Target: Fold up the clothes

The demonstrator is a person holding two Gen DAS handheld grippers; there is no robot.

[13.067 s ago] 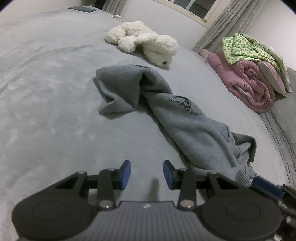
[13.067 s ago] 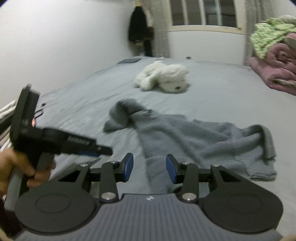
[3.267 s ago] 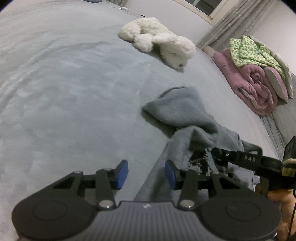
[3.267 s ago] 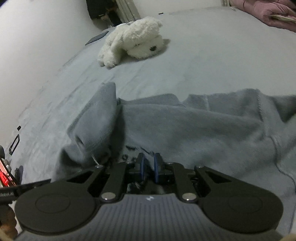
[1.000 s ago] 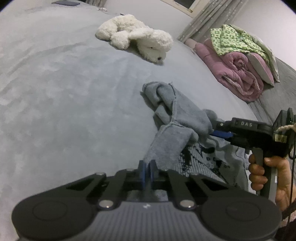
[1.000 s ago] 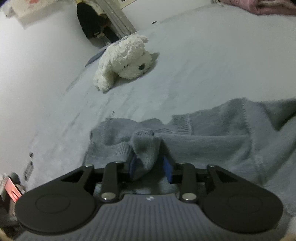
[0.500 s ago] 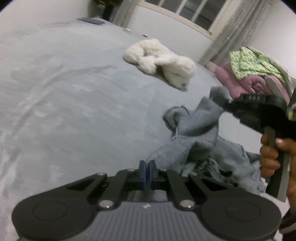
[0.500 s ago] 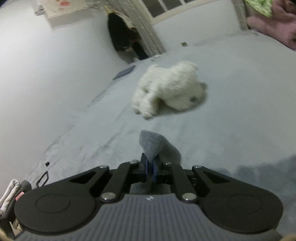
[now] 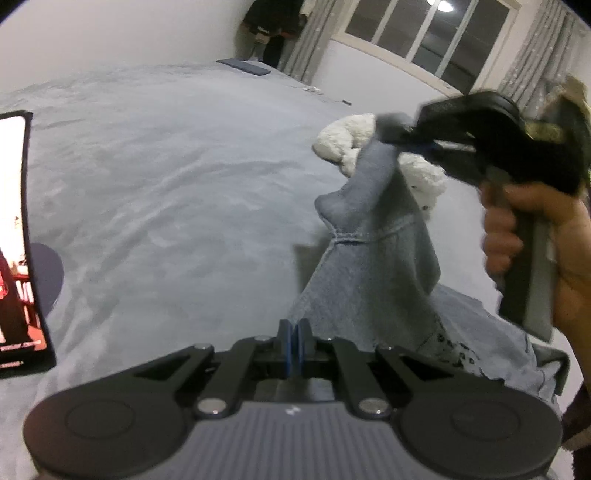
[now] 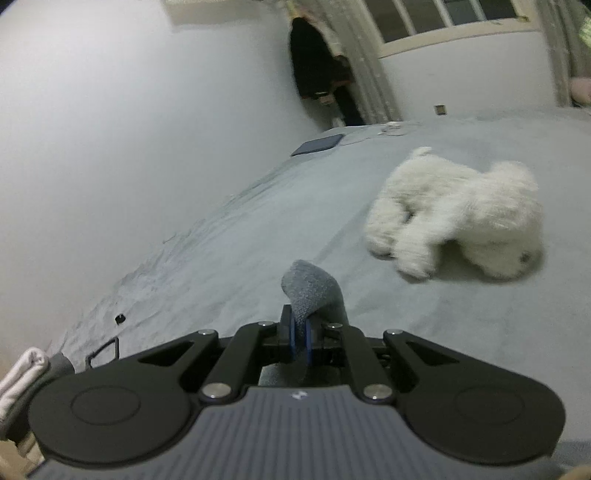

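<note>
Left wrist view: we have the grey sweatshirt pinched in both tongs, left tongs clamped on a low edge, right tongs clamped on a raised corner, the rest trailing on the bed. Step looks like lift-and-spread. Next we likely pull the two grips apart and lay it flat, clear of the plush dog.

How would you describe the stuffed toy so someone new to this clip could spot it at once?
Start from the wide grey bed that fills the room below the window. Toward its far side, beyond the lifted grey sweatshirt, lies the stuffed toy. It is the only white, fluffy thing on the bed, a plush dog on its side.
</note>
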